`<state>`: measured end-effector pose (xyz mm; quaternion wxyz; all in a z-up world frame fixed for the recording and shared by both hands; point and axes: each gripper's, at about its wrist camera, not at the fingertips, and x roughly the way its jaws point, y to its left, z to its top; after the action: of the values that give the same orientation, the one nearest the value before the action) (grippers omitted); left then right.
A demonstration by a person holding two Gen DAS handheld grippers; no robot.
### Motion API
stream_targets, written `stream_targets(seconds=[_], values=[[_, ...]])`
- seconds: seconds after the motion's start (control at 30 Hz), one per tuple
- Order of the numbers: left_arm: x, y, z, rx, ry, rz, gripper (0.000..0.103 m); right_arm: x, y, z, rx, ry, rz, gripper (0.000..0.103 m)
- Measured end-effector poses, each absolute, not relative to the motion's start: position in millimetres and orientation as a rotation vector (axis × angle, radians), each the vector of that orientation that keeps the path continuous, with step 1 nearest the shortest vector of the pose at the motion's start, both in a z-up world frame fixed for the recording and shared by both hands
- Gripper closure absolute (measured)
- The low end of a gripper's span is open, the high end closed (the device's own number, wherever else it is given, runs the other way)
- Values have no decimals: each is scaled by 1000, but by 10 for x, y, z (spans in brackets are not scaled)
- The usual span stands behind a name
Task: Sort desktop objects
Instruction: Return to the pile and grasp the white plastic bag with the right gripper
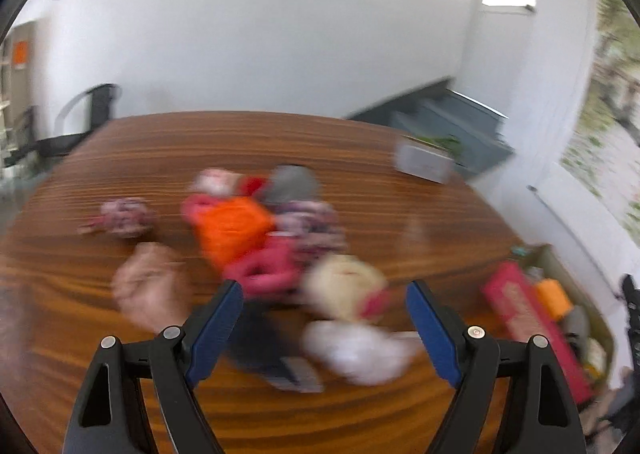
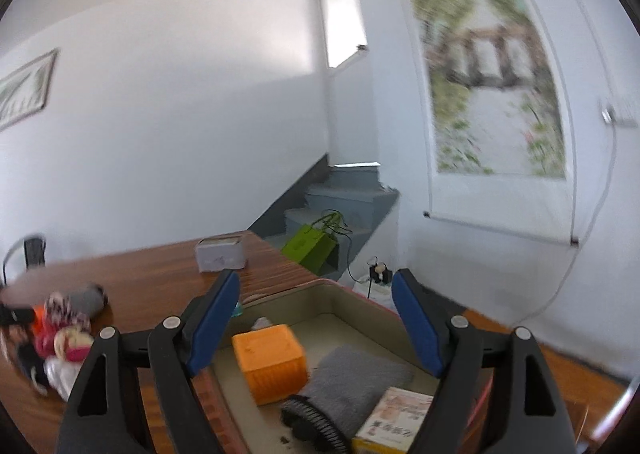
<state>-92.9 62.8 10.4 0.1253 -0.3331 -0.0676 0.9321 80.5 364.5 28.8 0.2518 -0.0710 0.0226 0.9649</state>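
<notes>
The left tongs (image 1: 324, 318) are standing wide apart and holding nothing, pointing over the heap of soft clothes and toys (image 1: 272, 250) that is lying in the middle of the wooden surface (image 1: 400, 222), which to my eye is the lot waiting to be sorted; the view there is smeared, so I am not naming each piece, though an orange cloth (image 1: 230, 230) is sitting on top and a white bundle (image 1: 360, 350) is lying nearest the blue pads. The right tongs (image 2: 316, 318) are also gaping wide and carrying nothing, hanging over the open tray (image 2: 340, 294) at the surface's right end, probably because that is where sorted things are going. Inside it an orange box (image 2: 270, 362), a grey towel (image 2: 360, 378), a black brush (image 2: 316, 426) and a printed carton (image 2: 396, 422) are already crowding the near half, leaving bare floor mostly toward the far wall. A grey tissue box (image 2: 220, 254) is standing apart at the back edge, and a small patterned bundle (image 1: 126, 216) is lying just left of the heap
</notes>
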Motion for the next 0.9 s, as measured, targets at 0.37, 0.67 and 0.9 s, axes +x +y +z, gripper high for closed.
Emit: stream_targets(seconds=[0.37, 0.67, 0.9], values=[[-1076, -354, -25, -1011, -433, 2804, 18, 215, 2724, 314, -636, 119, 3130, 21], [-1054, -661, -31, -1026, -447, 2855, 18, -505, 2118, -61, -1127, 122, 3236, 21], [-1089, -875, -91, -1063, -530, 2864, 18, -774, 1913, -322, -1328, -37, 3176, 22]])
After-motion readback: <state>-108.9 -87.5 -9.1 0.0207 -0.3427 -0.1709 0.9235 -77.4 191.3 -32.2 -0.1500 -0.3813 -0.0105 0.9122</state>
